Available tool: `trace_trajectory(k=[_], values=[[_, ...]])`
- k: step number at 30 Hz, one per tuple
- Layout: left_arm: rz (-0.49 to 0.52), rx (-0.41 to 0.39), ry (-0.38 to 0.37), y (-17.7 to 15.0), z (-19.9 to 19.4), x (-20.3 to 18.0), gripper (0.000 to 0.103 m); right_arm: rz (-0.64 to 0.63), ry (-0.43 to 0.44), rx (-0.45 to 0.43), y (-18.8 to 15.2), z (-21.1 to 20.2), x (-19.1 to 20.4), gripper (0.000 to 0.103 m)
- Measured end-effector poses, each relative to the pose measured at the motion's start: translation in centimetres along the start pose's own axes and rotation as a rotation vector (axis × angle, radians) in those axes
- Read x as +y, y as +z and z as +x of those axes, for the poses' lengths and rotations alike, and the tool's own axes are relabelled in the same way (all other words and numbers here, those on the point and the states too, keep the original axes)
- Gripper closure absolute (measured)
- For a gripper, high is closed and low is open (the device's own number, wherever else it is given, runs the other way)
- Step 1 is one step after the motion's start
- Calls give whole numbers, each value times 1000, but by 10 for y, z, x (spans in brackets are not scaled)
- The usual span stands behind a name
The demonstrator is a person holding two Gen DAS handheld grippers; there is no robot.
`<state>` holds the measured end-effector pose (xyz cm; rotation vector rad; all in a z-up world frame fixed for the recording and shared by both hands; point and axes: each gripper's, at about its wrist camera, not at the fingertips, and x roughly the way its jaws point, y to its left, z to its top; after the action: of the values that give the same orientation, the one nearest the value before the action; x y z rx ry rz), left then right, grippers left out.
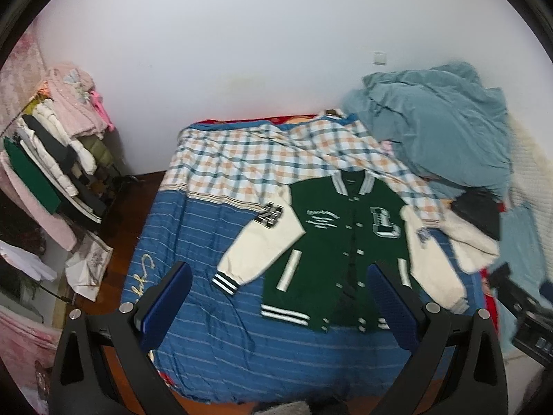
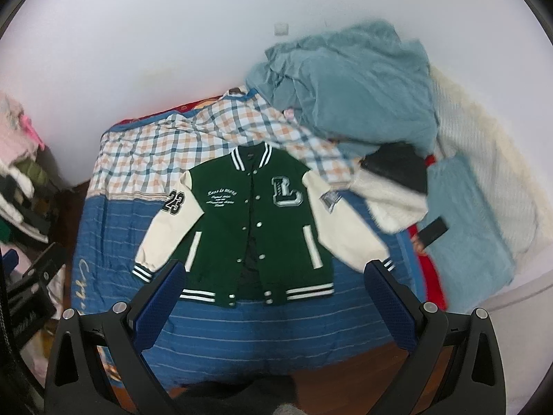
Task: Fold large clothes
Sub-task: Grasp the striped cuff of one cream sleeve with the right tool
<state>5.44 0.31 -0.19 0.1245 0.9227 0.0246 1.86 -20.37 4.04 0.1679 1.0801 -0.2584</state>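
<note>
Clothes rack (image 1: 58, 159) at far left, crowded with hanging garments in pink, white, black and green; a white bag (image 1: 88, 264) sits on the wood floor beside it. Bed (image 1: 193, 235) right of the rack, covered by a blue striped quilt with a plaid band across its far part.

Varsity jacket (image 2: 257, 228) lies flat and face up on the quilt, toward the near edge of the bed, collar pointing to the far wall. Green body, cream sleeves spread out to both sides, striped cuffs and hem. A "23" patch on the left-hand sleeve (image 2: 174, 204), a large "L" on the chest. Front only partly snapped; dark lining shows down the middle.

Left hand-held gripper (image 1: 278, 301): blue-padded fingers spread wide, nothing between them, held above the near part of the bed and clear of the jacket. Right hand-held gripper (image 2: 276, 297): likewise wide apart and holding nothing, raised over the jacket hem without touching it.

Far right of the bed: a heaped teal blanket (image 2: 356, 103) against the wall, a dark garment (image 2: 401, 167) on a white fleecy item (image 2: 390, 204) just right of the jacket's right-hand sleeve. A dark phone-like slab (image 2: 433, 231) lies on red fabric beside them; what it is cannot be told for certain.
</note>
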Motion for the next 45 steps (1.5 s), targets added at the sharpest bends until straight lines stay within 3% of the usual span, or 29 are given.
trace_trajectory(k=[4,8,16,23,29,33,34,37,38,41,45], values=[[27,18,66,-7,66,-2,0,144,-1,63,-4,61,-21,2],[50,83,103,-32,145,-6,0,355,-35,135,-40,144,-57,37],[48,262,205,-85,281,-45,0,804,-3,261,-120,329,-187,33],[87,346,289,-121,388,-95,0,1164,75,225,-215,500,-322,31],[117,397,330,-135,474,-131,0,1302,81,153,-241,606,-384,31],[93,407,322,-133,505,-143,0,1304,72,97,-229,635,-391,30],[93,403,317,-132,510,-145,0,1305,58,81,-226,640,-392,35],[92,392,301,-129,521,-151,0,1316,7,36,-217,647,-393,79],[88,385,296,-128,522,-149,0,1311,-5,16,-212,645,-392,84],[62,371,288,-127,522,-136,0,1240,-70,-73,-180,623,-384,87],[-7,390,275,-125,524,-101,0,1068,-101,-207,-111,579,-355,88]])
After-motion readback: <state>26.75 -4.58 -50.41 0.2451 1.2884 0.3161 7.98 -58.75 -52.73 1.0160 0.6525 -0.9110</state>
